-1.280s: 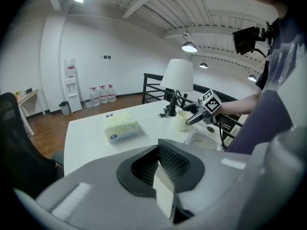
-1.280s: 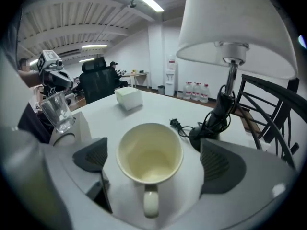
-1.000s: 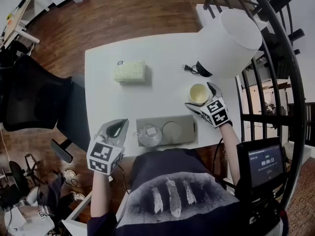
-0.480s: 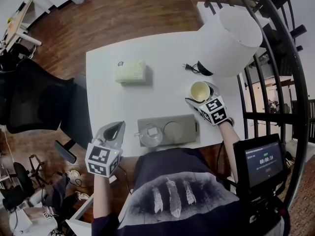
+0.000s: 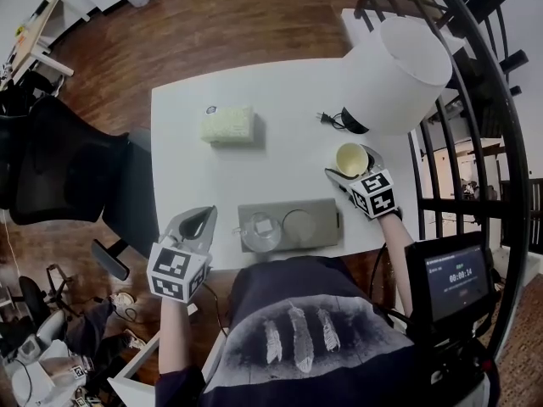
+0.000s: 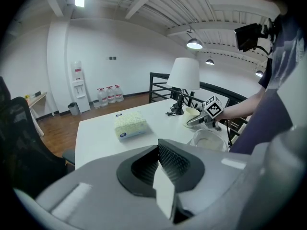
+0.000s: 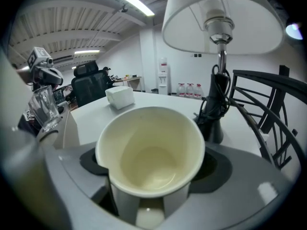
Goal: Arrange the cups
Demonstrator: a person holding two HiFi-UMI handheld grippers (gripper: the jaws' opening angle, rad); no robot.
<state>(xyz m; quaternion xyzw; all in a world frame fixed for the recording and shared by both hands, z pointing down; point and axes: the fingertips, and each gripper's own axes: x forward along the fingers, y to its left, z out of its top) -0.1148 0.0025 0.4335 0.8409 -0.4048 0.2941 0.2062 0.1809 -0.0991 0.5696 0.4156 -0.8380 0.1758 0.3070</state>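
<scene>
White rectangular table [image 5: 280, 100] over a brown wooden floor. At its far right corner, a tall white lamp with a wide drum shade [image 5: 397, 70]. Along the near edge, a flat grey rectangular tray [image 5: 327, 214].

Left gripper [image 5: 200, 220] off the table's near left corner, jaws pressed fully together with nothing between them. Right gripper [image 5: 349, 164] just beyond the tray's right end, near the lamp's base, jaws spread wide yet clamped on the sides of a cup.

Pale yellow-green tissue box [image 5: 227, 125] on the far left part, well apart from the tray. Clear glass cup [image 5: 259, 231] on the tray's left half. Cream paper cup [image 7: 151, 157], upright and empty, rim dented on one side, gripped between the right jaws. Round pale disc [image 5: 298, 225] on the tray's right half. Black plug and cable [image 5: 327, 119] beside the lamp's base.
</scene>
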